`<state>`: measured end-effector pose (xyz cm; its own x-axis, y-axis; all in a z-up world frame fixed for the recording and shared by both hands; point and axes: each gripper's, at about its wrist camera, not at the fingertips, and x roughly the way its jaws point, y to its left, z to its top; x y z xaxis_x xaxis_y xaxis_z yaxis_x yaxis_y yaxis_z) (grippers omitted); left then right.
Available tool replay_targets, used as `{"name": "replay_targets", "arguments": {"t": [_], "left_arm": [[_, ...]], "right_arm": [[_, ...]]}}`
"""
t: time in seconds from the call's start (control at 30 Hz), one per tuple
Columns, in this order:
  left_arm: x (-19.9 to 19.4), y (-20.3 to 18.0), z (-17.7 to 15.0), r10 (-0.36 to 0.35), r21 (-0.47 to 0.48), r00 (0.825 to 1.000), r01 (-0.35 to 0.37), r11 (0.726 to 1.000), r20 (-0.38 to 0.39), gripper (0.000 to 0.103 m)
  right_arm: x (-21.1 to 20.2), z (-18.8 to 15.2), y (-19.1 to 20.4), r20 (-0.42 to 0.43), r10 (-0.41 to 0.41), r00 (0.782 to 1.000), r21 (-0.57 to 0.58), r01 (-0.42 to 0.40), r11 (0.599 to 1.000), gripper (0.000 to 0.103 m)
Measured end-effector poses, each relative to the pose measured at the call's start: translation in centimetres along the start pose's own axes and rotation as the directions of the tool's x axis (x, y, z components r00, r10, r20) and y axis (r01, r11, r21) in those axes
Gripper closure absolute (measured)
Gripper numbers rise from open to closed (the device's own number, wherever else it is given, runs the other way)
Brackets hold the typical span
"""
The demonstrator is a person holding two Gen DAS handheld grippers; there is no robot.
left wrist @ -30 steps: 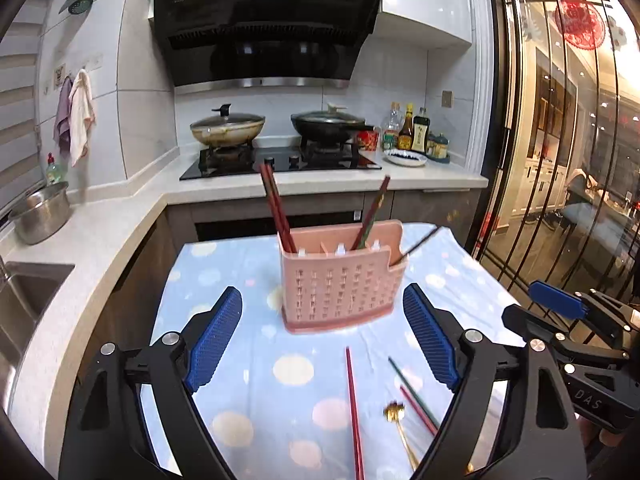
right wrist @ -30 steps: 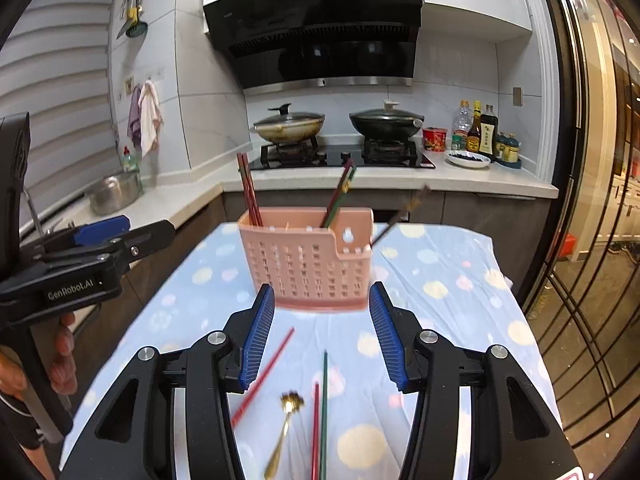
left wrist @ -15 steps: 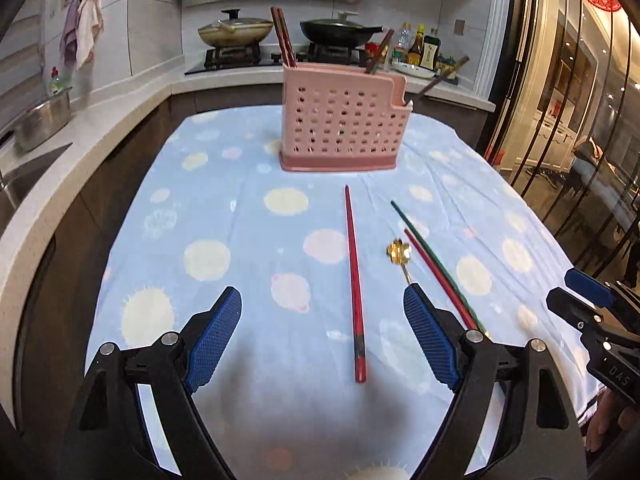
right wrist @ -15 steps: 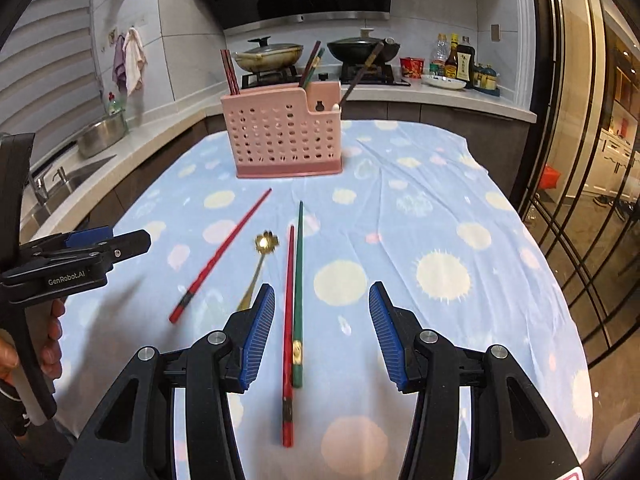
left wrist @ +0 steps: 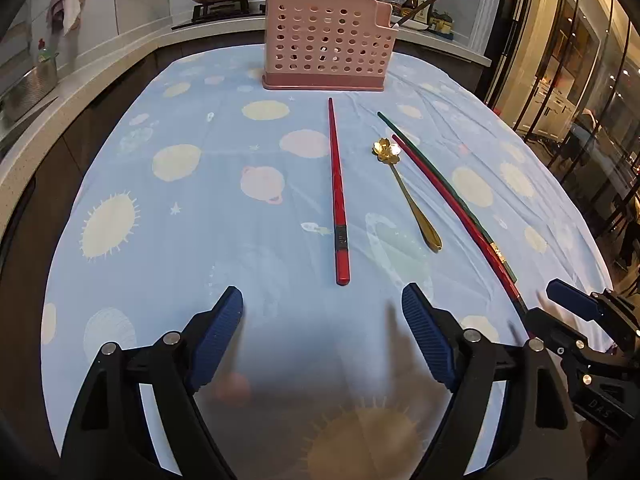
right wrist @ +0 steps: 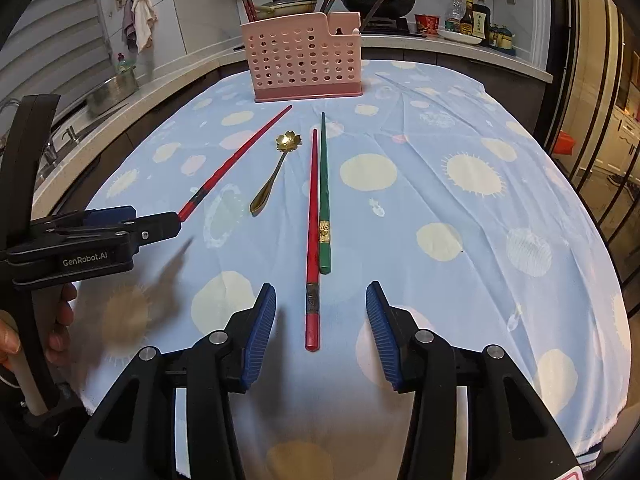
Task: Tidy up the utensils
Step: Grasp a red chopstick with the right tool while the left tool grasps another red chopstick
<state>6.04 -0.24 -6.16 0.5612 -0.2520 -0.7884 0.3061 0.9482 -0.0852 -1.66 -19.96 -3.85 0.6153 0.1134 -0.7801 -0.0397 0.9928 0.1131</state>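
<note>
- Left gripper [left wrist: 322, 316]: jaws wide, closing a little, nothing between the pads. The lone red chopstick [left wrist: 337, 196] lies just ahead, its thick end short of the gap and slightly right of centre.
- Right gripper [right wrist: 321, 312]: jaws at a middling gap and closing. The thick end of the other red chopstick [right wrist: 311, 248] lies between the pads, which do not touch it.
- Green chopstick [right wrist: 324, 196] lies touching that red one on its right side, with its butt just ahead of the right gripper's tips.
- Gold flower spoon [right wrist: 272, 178] lies between the two red sticks, bowl end toward the pink holder [right wrist: 304, 58]. The holder stands well ahead of both grippers at the far end of the blue tablecloth [right wrist: 460, 200], with chopsticks already in it.
- Step, as I judge it: each gripper goes for its own red stick.
- Do it well: right gripper drops straight down and pinches the red butt only, staying behind the green stick's end so it isn't dragged along.
- Left gripper needs to nudge forward and right to centre its stick before shutting.
- Pinch near the thick end, pads flat to the cloth; thin sticks roll, and the cloth may bunch.
</note>
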Motion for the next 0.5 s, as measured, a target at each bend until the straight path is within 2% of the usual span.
{"name": "replay_targets", "arguments": {"t": [0.23, 0.4, 0.5], "left_arm": [[0.3, 0.1, -0.1, 0.002, -0.001, 1.0, -0.002, 1.0, -0.011, 0.029], [0.6, -0.2, -0.2, -0.005, 0.001, 1.0, 0.005, 1.0, -0.018, 0.03], [0.7, -0.3, -0.1, -0.012, 0.002, 1.0, 0.012, 1.0, -0.019, 0.032]], "right_arm": [[0.9, -0.3, 0.0, -0.028, 0.016, 0.999, 0.004, -0.016, 1.0, 0.079], [1.3, -0.2, -0.2, -0.028, 0.016, 0.999, 0.008, -0.016, 1.0, 0.084], [1.5, 0.0, -0.2, -0.029, 0.02, 0.999, 0.007, -0.019, 1.0, 0.095]]}}
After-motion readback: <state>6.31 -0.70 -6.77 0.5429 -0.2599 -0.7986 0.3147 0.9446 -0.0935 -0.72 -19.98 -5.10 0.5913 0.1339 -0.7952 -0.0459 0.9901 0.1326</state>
